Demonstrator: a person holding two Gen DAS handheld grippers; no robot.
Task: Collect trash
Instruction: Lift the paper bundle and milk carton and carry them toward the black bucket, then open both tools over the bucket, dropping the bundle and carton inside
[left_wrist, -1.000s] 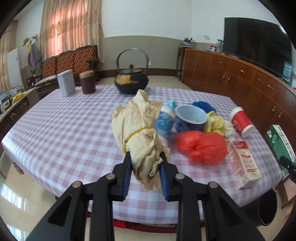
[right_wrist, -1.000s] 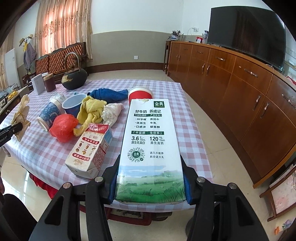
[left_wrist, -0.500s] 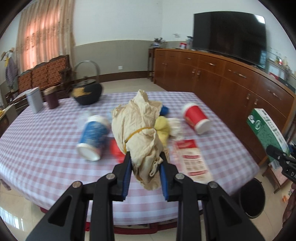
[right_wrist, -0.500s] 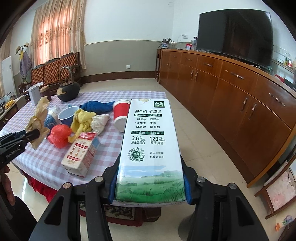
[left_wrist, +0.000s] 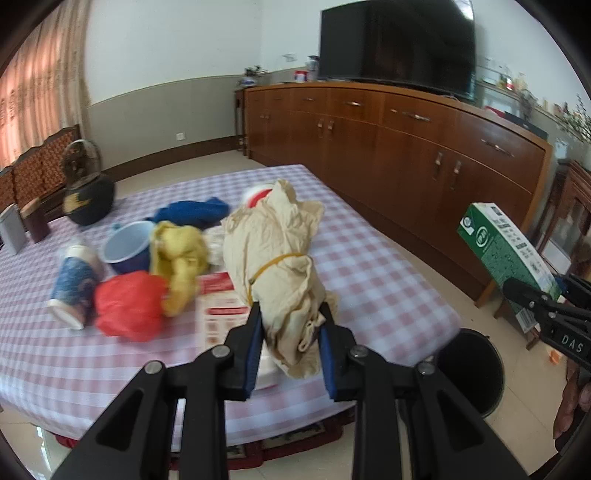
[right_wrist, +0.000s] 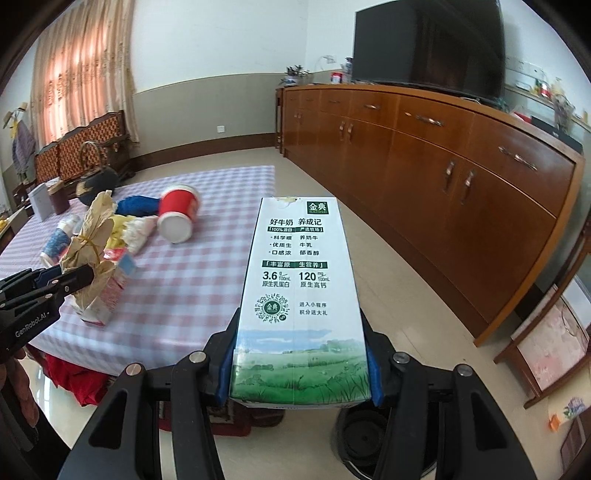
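Wooden cabinets (right_wrist: 424, 155) line the wall beside a table (left_wrist: 369, 273) in checked cloth strewn with trash. Above a black bin (left_wrist: 476, 369) at its corner, the right gripper (right_wrist: 299, 373) clasps a milk carton (right_wrist: 299, 291); the left gripper (left_wrist: 291, 343) pinches a cream paper bundle (left_wrist: 277, 258).

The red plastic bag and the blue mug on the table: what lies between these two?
In the left wrist view, a crumpled yellow cloth lies between the red plastic bag and the blue mug, beside both; whether it touches them is blurred.
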